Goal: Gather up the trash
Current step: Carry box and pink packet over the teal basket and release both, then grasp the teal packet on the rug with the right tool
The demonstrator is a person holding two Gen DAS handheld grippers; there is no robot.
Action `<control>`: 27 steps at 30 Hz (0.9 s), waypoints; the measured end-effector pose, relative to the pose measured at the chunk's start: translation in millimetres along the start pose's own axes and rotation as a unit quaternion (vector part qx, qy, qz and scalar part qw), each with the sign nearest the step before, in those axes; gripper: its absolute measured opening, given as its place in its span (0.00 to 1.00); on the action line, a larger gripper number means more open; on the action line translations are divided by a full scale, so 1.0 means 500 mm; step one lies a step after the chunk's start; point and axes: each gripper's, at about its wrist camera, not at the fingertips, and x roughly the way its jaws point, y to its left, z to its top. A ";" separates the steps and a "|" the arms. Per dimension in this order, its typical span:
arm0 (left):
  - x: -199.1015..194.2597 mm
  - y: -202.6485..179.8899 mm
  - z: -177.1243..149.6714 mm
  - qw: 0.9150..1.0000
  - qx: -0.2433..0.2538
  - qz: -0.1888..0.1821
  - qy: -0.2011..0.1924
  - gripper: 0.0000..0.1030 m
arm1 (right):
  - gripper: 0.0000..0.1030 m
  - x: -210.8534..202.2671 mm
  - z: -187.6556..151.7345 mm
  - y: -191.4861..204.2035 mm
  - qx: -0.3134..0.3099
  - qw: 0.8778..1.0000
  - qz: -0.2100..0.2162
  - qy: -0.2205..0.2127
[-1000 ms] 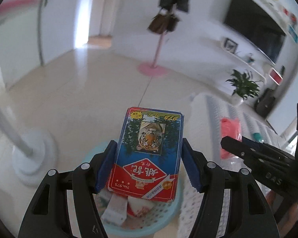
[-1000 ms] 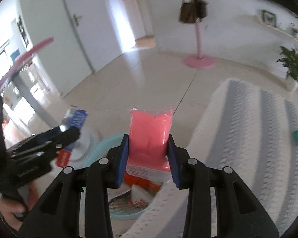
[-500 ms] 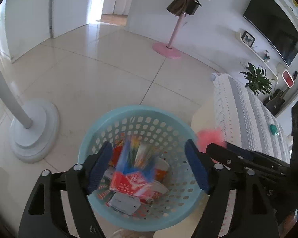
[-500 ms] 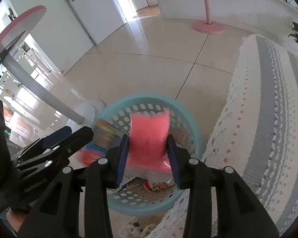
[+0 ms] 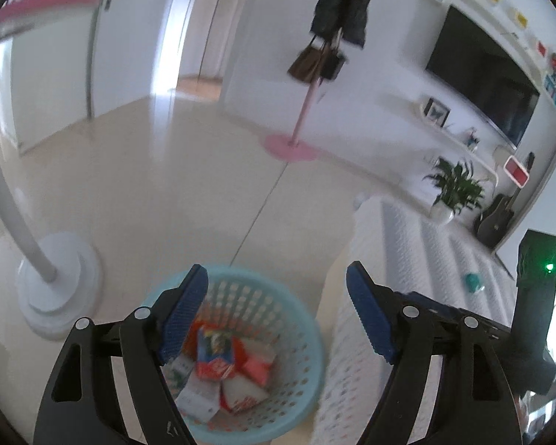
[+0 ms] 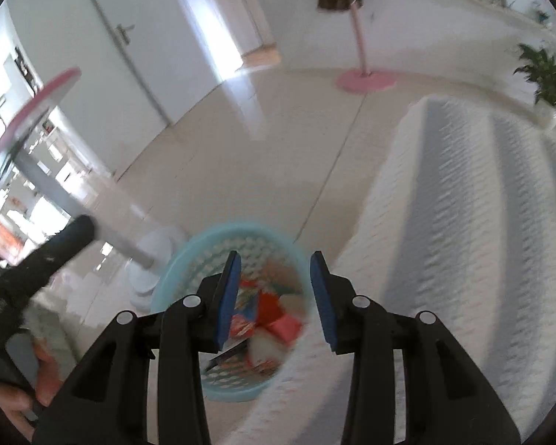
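A light blue perforated basket (image 5: 300, 319) stands on the floor beside the sofa; it also shows in the right wrist view (image 6: 189, 259). Several pieces of trash lie in it, among them the red and blue card box (image 5: 215, 356) and the pink packet (image 6: 287, 328). My left gripper (image 5: 276, 313) is open and empty above the basket. My right gripper (image 6: 274, 296) is open and empty above the basket too. A small teal item (image 5: 473, 282) lies on the sofa cover.
A sofa with a white and grey striped cover (image 5: 419, 259) lies to the right of the basket. A white stand base (image 5: 59, 282) sits on the floor to the left. A pink coat stand (image 5: 307, 111), a potted plant (image 5: 452, 189) and a TV (image 5: 482, 100) are farther back.
My left gripper opened and the card box dropped into the basket. My right gripper opened and the pink packet dropped in too. Both grippers have tilted up, away from the basket.
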 end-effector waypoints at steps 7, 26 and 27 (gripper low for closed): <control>0.000 -0.110 0.009 0.999 -0.008 -0.015 -0.038 0.74 | 0.35 -0.103 0.048 -0.233 0.048 0.993 -0.096 -0.054; 0.156 -0.154 -0.089 0.998 0.031 0.047 0.002 0.75 | 0.65 -0.028 0.014 -0.694 0.166 0.956 -0.238 -0.040; 0.157 -0.154 -0.089 0.998 0.030 0.046 0.004 0.75 | 0.65 -0.025 0.020 -0.698 0.163 0.955 -0.245 -0.040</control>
